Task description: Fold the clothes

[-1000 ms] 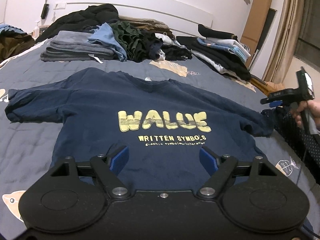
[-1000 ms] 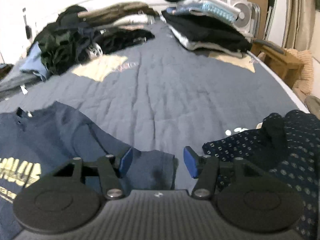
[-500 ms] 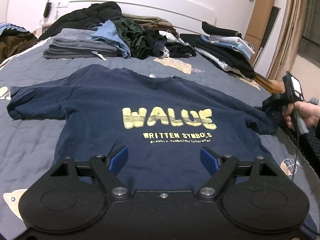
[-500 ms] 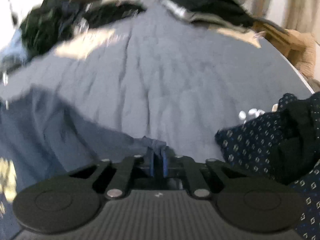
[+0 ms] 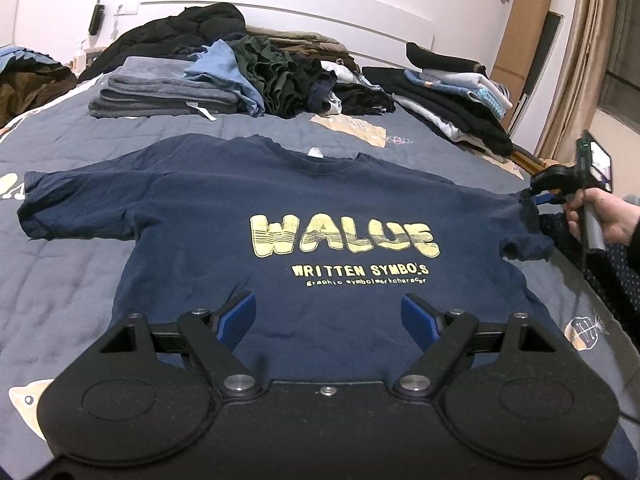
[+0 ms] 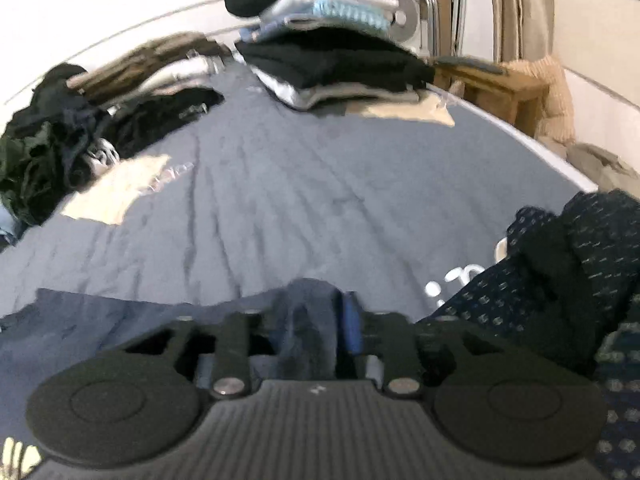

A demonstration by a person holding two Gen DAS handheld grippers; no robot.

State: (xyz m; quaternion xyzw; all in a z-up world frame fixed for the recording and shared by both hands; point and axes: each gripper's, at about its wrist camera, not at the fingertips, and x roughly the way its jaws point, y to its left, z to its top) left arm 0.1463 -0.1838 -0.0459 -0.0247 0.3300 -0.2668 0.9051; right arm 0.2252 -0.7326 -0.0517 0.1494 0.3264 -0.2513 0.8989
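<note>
On the bed (image 5: pixel 60 280) the tee (image 5: pixel 320 216) lies flat, print up, collar toward the clothes piles (image 5: pixel 280 76). A second ago the right claw (image 6: pixel 316 320) hovered spread over the right sleeve (image 5: pixel 524 232); now it is clenched on that sleeve's edge, which has lifted off the quilt. The left claw (image 5: pixel 328 316) hangs released above the hem, as before. Likely the sleeve fold inward comes next

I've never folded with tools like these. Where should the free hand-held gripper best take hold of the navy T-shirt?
Probably the free sleeve's cuff of the navy T-shirt, approached from the outer side. That edge lies flat and exposed, mirroring the sleeve pinched by the right hand-held gripper; the left hand-held gripper is open.
</note>
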